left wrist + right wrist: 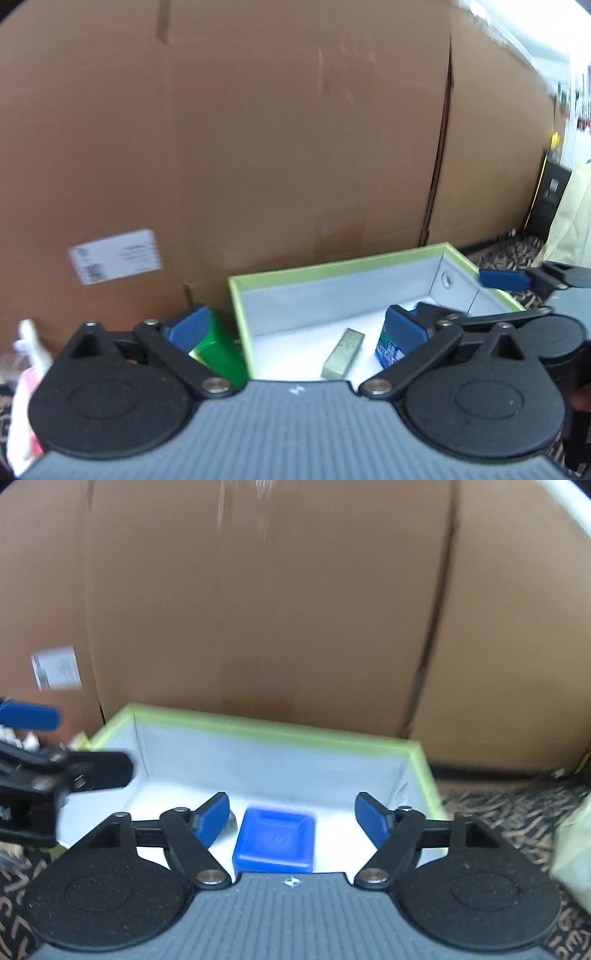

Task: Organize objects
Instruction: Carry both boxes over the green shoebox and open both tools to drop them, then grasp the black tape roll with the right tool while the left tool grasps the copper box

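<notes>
A tall cardboard wall (258, 609) is seen behind a green-rimmed box (421, 753) with a white floor. Inside it, a blue tray (275, 840) lies flat, straight ahead of the right gripper (293, 818), whose fingers are spread and grasp nothing. A slim olive bar (343, 354), long axis pointing away, lies between the parted, empty fingers of the left gripper (295, 328). Each piece is judged nearest its own hand.

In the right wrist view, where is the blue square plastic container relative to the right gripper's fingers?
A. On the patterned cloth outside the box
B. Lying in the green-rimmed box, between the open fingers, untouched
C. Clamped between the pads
B: the blue square plastic container lies on the white floor of the green-rimmed box, with the right gripper pads clear on both sides.
</notes>
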### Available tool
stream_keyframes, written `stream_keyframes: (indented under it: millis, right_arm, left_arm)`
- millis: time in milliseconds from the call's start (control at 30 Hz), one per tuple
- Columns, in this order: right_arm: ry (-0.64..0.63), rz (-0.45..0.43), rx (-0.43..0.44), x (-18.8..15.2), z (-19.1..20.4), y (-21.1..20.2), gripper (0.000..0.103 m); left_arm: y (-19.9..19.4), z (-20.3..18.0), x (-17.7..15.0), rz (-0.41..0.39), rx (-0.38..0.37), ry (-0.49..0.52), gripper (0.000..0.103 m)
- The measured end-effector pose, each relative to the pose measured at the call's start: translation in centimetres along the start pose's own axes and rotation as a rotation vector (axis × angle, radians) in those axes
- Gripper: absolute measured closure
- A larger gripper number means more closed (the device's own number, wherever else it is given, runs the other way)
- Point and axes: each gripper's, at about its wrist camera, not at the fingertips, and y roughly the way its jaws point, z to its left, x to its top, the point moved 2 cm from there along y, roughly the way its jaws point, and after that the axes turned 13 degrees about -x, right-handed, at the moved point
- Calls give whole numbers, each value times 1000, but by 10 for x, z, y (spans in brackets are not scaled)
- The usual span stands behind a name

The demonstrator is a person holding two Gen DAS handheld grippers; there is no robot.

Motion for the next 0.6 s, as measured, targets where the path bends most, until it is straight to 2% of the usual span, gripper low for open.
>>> stream_keyframes:
  millis: [167,300,400,600]
  right_arm:
    - [82,-143,-3,-20,-7,-61,14]
    - [116,-167,80,-46,7,-92,11]
    - [124,-151,117,-66,22,-96,11]
    - [116,-6,229,-97,66,-87,11]
  left_arm:
    - [-44,4,-22,-19,18,-60,0]
    - [-89,18,-53,-52,75,-115,0]
    - [-116,33,-77,-55,136,-154,0]
    - [-131,66,-126,6,216,-249,0]
